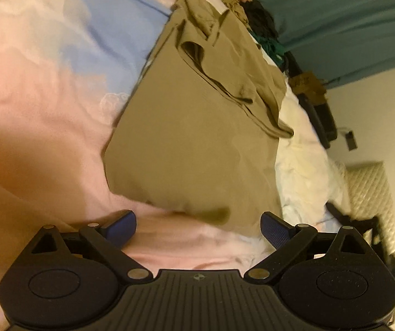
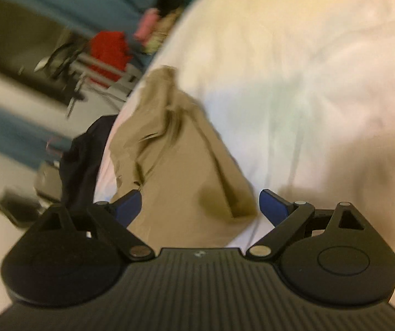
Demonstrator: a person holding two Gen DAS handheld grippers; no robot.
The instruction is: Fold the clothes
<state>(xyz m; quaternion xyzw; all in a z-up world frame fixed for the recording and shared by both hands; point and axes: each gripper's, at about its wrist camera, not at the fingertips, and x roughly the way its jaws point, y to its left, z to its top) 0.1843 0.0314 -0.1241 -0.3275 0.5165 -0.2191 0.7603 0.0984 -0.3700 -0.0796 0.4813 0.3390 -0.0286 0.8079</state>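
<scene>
Tongs: your left gripper (image 1: 199, 227) and right gripper (image 2: 200, 205) both gape, gripping nothing.
Khaki garment (image 1: 197, 138) lies on the bedsheet (image 1: 45, 96), lengthwise away from you; far end crumpled, blurred.

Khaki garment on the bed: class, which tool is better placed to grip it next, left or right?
Probably right: the right tool is open with the khaki garment between its fingers; the left tool only nears its corner.
</scene>
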